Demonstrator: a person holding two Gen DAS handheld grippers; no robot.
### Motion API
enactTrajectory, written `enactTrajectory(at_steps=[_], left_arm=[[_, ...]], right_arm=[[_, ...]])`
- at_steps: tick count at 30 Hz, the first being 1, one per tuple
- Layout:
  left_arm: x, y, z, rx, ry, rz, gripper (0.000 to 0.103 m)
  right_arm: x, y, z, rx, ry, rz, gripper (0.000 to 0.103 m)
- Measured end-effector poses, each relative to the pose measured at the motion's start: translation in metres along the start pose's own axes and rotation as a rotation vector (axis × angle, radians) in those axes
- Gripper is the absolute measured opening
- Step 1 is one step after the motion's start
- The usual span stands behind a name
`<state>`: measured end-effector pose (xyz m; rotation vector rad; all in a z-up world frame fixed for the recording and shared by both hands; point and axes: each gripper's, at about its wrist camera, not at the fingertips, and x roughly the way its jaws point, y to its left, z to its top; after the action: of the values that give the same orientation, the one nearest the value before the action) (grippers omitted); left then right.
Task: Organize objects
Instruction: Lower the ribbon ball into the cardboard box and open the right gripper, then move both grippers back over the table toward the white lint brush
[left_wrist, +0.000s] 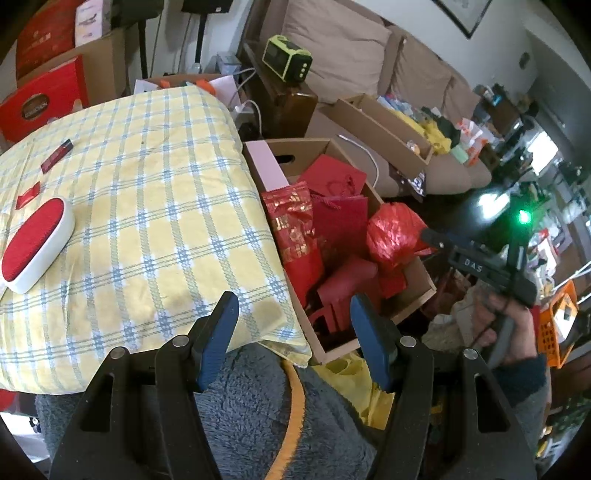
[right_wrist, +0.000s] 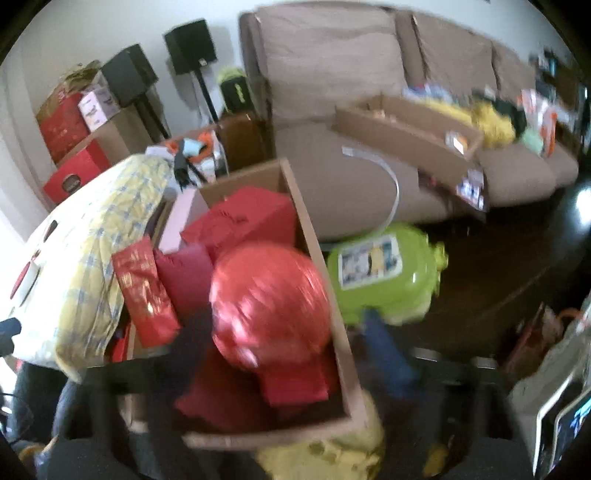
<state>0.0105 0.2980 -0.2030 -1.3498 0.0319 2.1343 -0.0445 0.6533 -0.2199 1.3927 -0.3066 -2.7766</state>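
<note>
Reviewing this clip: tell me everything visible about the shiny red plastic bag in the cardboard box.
The red plastic bag is glossy, crinkled film, bulging round as if stuffed, its neck gathered underneath. It sits high in the open cardboard box, near its right wall, resting on flat red paper bags. The right wrist view shows it blurred but whole. Neither gripper visibly touches it.

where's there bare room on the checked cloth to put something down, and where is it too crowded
The checked cloth is bare across its middle and right side, from the red and white case to the edge beside the cardboard box. Its left edge is busier, with small red packets. The box is packed with red bags and a red foil bundle.
</note>
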Motion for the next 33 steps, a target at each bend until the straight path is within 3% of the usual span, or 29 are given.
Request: enactTrajectory(at_steps=[1,3,8,10,14,18,22,30,33], left_arm=[[0.0,0.002,0.0,-0.004,0.0,0.0,0.06],[-0.001,0.004,0.0,-0.011,0.0,0.002,0.06],[-0.004,0.009,0.002,-0.031,-0.009,-0.001,0.06],[-0.007,0.01,0.003,-0.036,-0.015,-0.003,0.06],[-0.009,0.011,0.003,-0.04,-0.015,-0.006,0.06],[-0.015,0.013,0.004,-0.045,-0.028,-0.01,0.06],[-0.022,0.026,0.007,-0.072,-0.053,0.0,0.06],[-0.037,0.064,0.015,-0.151,-0.105,0.029,0.06],[-0.051,0.086,0.019,-0.189,-0.154,0.08,0.061]], right_arm=[[0.002,-0.005,-0.004,0.025,0.023,0.043,0.041],[0.006,-0.009,-0.009,0.053,0.035,0.134,0.035],[0.037,0.013,-0.012,-0.02,0.108,0.089,0.036],[0.042,0.02,-0.009,-0.058,0.083,0.063,0.036],[0.067,0.014,-0.002,0.009,0.112,0.087,0.036],[0.094,0.017,-0.015,-0.008,0.201,0.02,0.034],[0.079,0.018,-0.026,-0.048,0.196,0.011,0.038],[0.008,0.003,-0.025,0.099,0.065,0.099,0.046],[-0.016,0.01,-0.023,0.144,0.016,0.141,0.048]])
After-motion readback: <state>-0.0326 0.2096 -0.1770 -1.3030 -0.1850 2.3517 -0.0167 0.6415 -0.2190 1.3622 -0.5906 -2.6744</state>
